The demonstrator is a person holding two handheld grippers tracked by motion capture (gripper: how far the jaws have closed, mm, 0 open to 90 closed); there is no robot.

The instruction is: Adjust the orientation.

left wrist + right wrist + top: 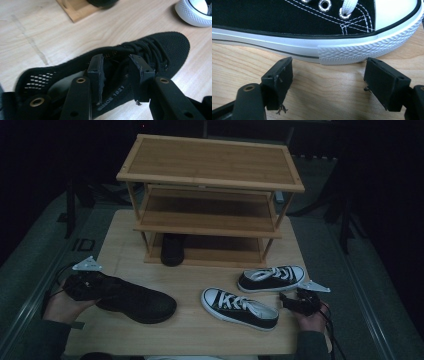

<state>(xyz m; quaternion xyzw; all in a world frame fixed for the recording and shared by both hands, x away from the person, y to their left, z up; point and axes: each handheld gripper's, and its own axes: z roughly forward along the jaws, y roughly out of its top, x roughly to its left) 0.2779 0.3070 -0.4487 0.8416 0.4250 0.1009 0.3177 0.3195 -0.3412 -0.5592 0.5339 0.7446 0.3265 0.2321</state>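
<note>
On the rack's bottom shelf [210, 254] one black shoe [173, 249] is already sitting; its mate, the black mesh sneaker [137, 299], is lying near left, left gripper [119, 75] clamping its collar. Both canvas sneakers [240, 308] are waiting near right, the right gripper [328, 83] standing apart beside the far one [271, 278].

In the right gripper view, the right gripper [328, 85] rises from the bottom of the frame with its two black jaws standing wide apart, one at lower left and one at lower right, with nothing between them but bare wooden table [324, 100]. Across the top of the frame lies a black canvas sneaker [294, 17] with white stitching, metal eyelets, a white lace and a white rubber sole. Its ribbed white toe bumper sits at upper right, just beyond the jaw tips, apart from them.
</note>
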